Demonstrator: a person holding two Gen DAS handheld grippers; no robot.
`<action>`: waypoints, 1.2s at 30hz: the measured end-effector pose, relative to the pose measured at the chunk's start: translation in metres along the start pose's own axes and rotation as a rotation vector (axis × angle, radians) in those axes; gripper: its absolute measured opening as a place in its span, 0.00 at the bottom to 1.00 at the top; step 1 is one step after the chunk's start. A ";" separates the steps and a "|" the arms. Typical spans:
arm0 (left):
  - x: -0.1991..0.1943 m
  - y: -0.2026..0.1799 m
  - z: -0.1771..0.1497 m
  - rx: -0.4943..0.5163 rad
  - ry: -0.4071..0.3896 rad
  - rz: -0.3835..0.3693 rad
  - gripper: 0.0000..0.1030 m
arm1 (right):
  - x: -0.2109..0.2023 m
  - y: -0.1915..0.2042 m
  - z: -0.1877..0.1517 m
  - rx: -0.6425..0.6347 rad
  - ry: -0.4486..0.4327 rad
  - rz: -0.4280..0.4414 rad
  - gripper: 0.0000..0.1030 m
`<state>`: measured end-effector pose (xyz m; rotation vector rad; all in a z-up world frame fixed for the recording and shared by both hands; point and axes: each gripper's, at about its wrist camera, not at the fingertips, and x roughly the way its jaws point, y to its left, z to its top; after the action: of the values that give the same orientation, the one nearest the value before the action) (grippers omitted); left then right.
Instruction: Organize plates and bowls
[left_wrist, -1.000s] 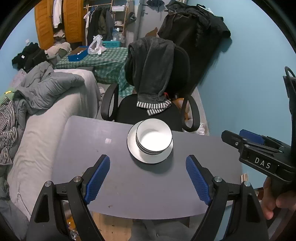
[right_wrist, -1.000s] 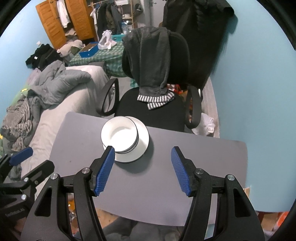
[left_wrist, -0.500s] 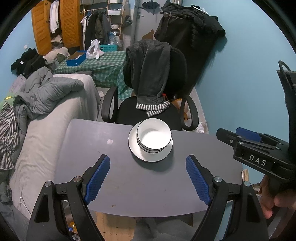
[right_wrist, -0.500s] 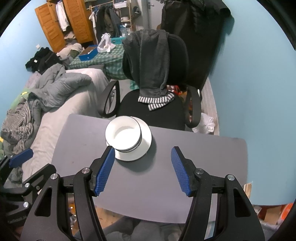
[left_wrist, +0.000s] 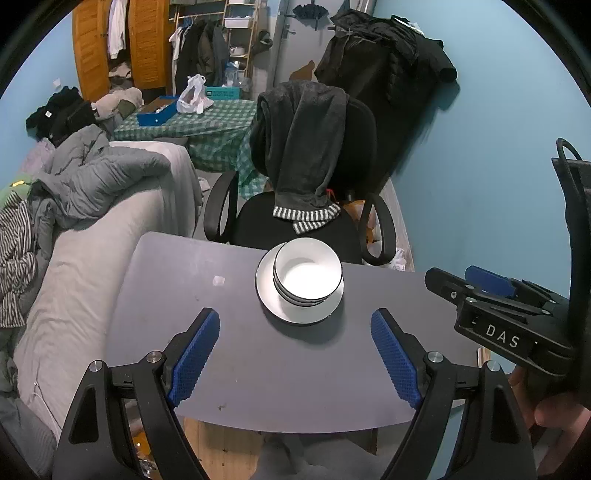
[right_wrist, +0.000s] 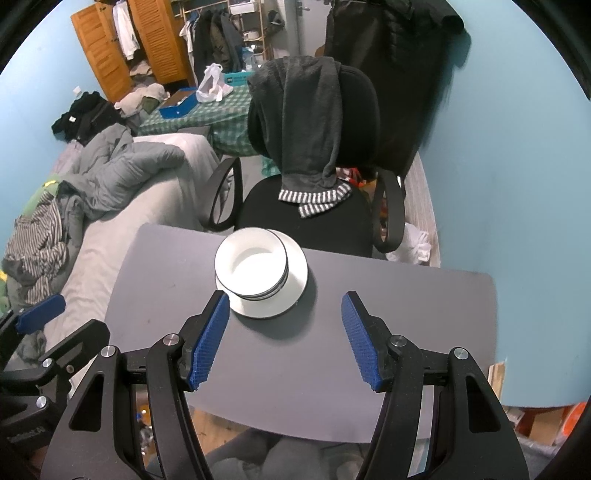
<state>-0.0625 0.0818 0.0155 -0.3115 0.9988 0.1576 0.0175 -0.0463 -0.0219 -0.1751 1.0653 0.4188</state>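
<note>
A stack of white bowls (left_wrist: 307, 273) (right_wrist: 252, 266) with dark rims sits on a white plate (left_wrist: 273, 309) (right_wrist: 295, 280) near the far edge of the grey table (left_wrist: 258, 369) (right_wrist: 388, 295). My left gripper (left_wrist: 295, 325) hangs above the table's near half, open, with nothing between its blue pads. My right gripper (right_wrist: 282, 306) is also open and empty, and its left pad overlaps the plate's near rim in its own view. The right gripper's black body (left_wrist: 509, 332) shows at the right of the left wrist view.
A black office chair (left_wrist: 306, 221) draped with a dark garment stands right behind the table. A grey sofa (left_wrist: 92, 258) piled with clothes runs along the left. A blue wall (left_wrist: 480, 184) is on the right. A small white scrap (left_wrist: 218, 280) lies on the table.
Both views have pulled back and up slightly, so the bowls and plate look a little farther away. Both grippers stayed open.
</note>
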 end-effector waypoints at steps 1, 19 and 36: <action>0.001 0.000 0.001 0.001 0.003 0.004 0.83 | 0.000 -0.001 0.000 -0.001 -0.001 -0.001 0.60; 0.008 0.006 0.007 -0.006 0.023 0.014 0.83 | 0.001 -0.001 0.002 -0.004 0.001 -0.001 0.60; 0.012 0.008 0.012 -0.009 0.043 -0.002 0.83 | 0.007 -0.005 0.000 -0.018 0.012 0.001 0.60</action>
<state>-0.0487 0.0933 0.0102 -0.3250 1.0402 0.1538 0.0230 -0.0493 -0.0283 -0.1934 1.0735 0.4283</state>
